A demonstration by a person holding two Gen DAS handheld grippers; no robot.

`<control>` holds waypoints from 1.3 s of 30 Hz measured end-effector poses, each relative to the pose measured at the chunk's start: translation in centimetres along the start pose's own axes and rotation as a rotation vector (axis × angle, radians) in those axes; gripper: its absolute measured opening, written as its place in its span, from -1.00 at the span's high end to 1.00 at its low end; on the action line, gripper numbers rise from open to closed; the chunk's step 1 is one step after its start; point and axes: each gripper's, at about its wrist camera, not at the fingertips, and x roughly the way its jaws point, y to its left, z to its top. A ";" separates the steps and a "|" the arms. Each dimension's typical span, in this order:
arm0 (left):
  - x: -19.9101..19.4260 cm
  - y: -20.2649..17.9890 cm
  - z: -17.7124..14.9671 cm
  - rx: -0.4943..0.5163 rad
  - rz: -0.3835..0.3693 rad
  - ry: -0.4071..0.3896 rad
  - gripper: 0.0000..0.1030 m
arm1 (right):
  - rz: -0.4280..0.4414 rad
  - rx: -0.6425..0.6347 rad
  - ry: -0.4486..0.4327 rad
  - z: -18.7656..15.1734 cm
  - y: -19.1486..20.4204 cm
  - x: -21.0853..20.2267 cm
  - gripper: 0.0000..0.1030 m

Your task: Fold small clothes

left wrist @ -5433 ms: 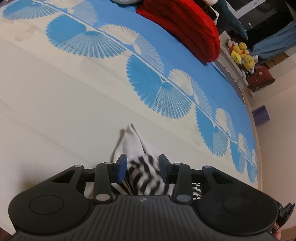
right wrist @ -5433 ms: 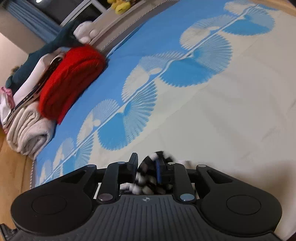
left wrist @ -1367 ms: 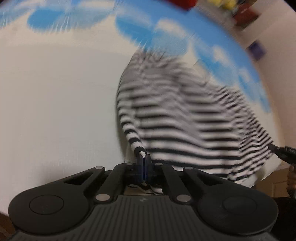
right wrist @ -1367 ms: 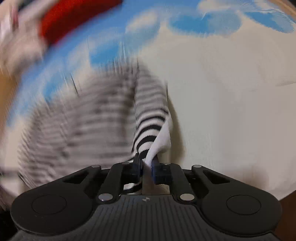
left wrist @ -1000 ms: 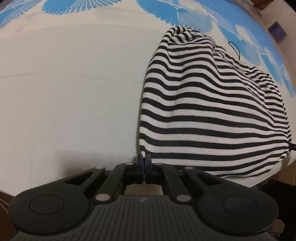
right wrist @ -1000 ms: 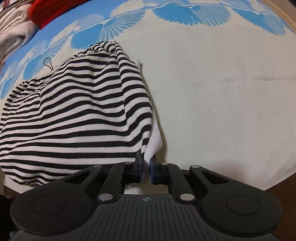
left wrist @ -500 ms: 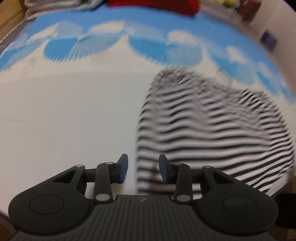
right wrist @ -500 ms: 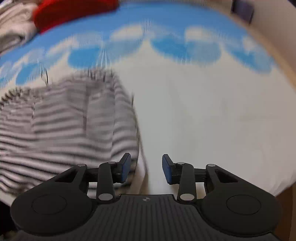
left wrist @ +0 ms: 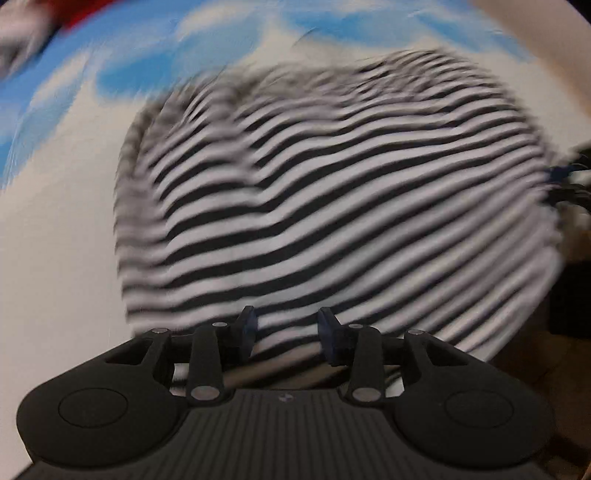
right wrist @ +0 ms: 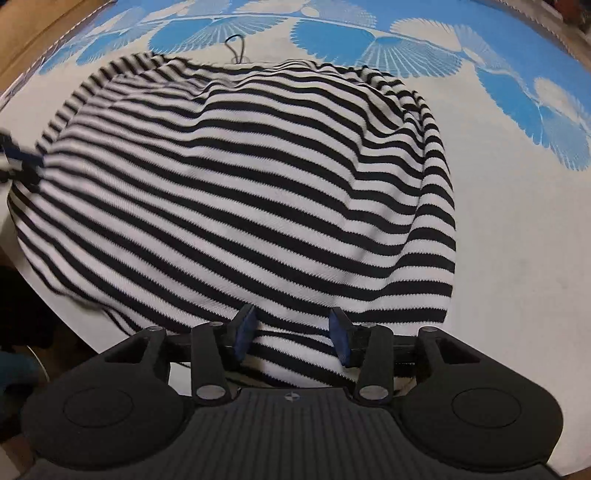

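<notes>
A black-and-white striped garment (left wrist: 332, 206) (right wrist: 240, 192) lies spread out on the cream bed sheet with blue fan prints (left wrist: 55, 240) (right wrist: 517, 221). My left gripper (left wrist: 286, 323) hovers over the garment's near hem, left of middle; its jaws are opening and the pads press on nothing, with striped cloth showing below the gap. My right gripper (right wrist: 292, 319) hangs over the near hem toward the garment's right side. Its jaws are opening too, with cloth under them but none pinched. The left wrist view is blurred by motion.
A thin black cord loop (right wrist: 236, 48) lies at the garment's far edge. The bed's near edge (right wrist: 74, 332) runs just below the hem, with dark floor beyond. Something red (left wrist: 85, 11) is blurred at the far left. Wooden floor (right wrist: 37, 22) shows past the far corner.
Both grippers were shut on the garment's near corners a second ago. They have let go, spread their jaws and slid inward along the hem. The garment stays spread on the bed.
</notes>
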 end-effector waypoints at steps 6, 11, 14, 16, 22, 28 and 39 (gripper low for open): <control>-2.4 1.6 2.3 -0.151 0.042 -0.168 0.20 | 0.024 0.079 -0.162 2.5 -1.4 -1.7 0.12; -2.9 -1.3 4.0 -0.070 -0.099 -0.265 0.19 | 0.035 0.126 -0.289 4.9 -1.5 -2.1 0.12; -1.3 -4.2 4.7 0.054 -0.084 -0.201 0.18 | 0.032 0.115 -0.295 6.4 -1.2 -1.3 0.11; -0.1 -5.3 4.7 0.118 -0.025 -0.148 0.18 | 0.025 0.112 -0.274 7.2 -1.1 0.0 0.11; 2.6 -4.7 6.2 0.096 0.008 -0.105 0.07 | -0.120 0.099 -0.091 8.3 -1.3 4.5 0.06; 3.3 -3.4 7.8 0.003 -0.020 -0.107 -0.02 | -0.139 0.105 -0.082 9.1 -1.0 5.5 -0.01; 3.5 -0.6 9.3 -0.147 0.027 -0.166 0.16 | -0.189 0.125 -0.126 8.6 -2.1 4.2 -0.02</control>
